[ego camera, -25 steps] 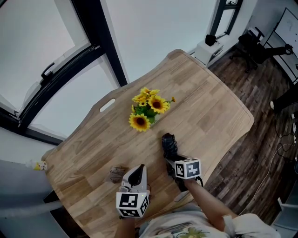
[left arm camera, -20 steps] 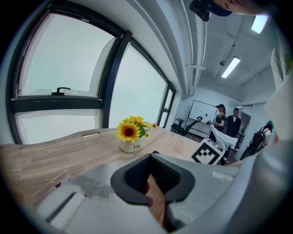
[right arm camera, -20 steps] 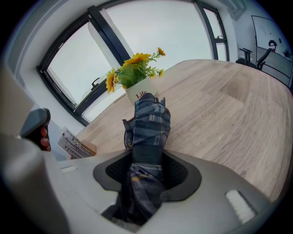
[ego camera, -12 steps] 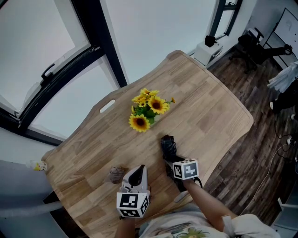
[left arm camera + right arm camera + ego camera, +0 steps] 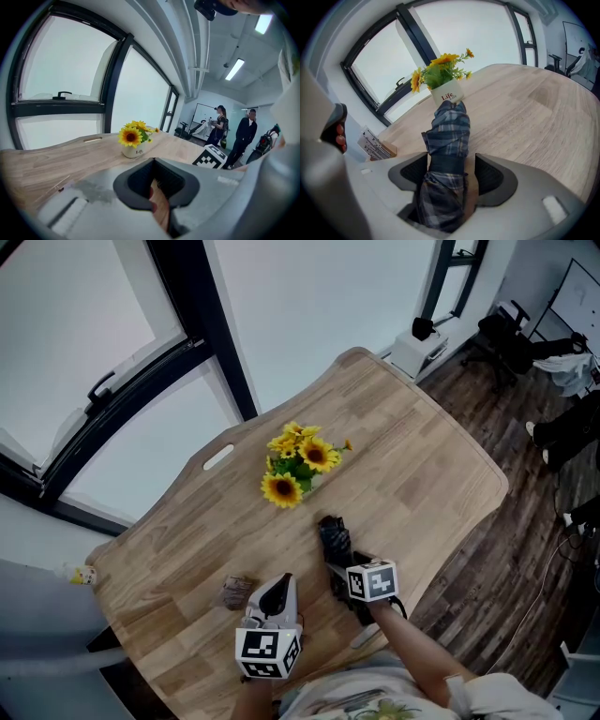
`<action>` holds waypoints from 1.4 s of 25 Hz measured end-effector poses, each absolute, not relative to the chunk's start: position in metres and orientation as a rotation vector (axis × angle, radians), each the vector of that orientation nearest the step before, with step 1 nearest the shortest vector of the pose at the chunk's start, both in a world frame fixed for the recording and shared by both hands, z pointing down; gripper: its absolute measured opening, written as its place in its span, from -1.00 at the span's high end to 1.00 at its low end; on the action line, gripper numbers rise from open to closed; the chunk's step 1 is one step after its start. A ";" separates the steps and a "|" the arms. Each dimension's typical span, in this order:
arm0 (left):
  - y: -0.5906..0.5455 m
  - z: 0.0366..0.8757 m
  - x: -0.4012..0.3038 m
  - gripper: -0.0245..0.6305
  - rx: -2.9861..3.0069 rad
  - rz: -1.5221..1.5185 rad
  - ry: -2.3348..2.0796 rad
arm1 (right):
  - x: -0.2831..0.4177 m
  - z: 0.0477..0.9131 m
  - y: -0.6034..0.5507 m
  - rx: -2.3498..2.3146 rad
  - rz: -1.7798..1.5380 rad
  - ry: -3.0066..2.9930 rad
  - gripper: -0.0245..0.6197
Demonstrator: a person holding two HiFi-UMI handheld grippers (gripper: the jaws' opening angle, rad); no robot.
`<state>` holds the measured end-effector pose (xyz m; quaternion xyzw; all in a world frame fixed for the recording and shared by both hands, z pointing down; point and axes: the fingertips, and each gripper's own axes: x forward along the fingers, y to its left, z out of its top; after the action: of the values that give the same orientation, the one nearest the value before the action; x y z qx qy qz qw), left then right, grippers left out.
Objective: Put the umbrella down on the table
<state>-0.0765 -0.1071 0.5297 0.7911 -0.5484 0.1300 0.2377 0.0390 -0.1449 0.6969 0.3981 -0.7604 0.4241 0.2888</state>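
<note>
The folded plaid umbrella (image 5: 333, 538) lies on the wooden table (image 5: 422, 456), its tip pointing toward the sunflower pot (image 5: 298, 460). My right gripper (image 5: 343, 565) straddles its strapped middle (image 5: 449, 129). Its jaws are opening, and a gap shows between the right pad and the cloth, so the right gripper (image 5: 451, 173) no longer presses it. My left gripper (image 5: 275, 590) hovers over the table's near part, left of the umbrella. In the left gripper view, the left gripper (image 5: 154, 176) is shut with nothing in it.
A small printed box (image 5: 236, 592) lies just left of my left gripper. The sunflower pot (image 5: 133, 140) stands mid-table. A white slot (image 5: 217, 456) marks the far edge. The table's right edge drops to dark floor. People (image 5: 246, 133) stand in the background.
The umbrella and my right gripper sit very slightly further left in the head view. My left gripper has kept still.
</note>
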 end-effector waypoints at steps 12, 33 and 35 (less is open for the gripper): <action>-0.101 0.514 -0.084 0.92 2.183 0.327 -1.545 | 0.039 0.617 -0.159 1.152 1.028 -2.242 0.05; -0.075 0.465 -0.086 0.92 2.255 0.225 -1.599 | 0.033 0.473 -0.120 1.311 0.627 -2.589 0.92; -0.070 0.461 -0.084 0.92 2.264 0.219 -1.598 | 0.032 0.470 -0.114 1.309 0.621 -2.594 0.92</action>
<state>-0.0840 -0.0703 0.4614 0.8012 -0.5655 0.0776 0.1798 0.0316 -0.1140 0.4701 0.4388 -0.8699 0.2083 0.0851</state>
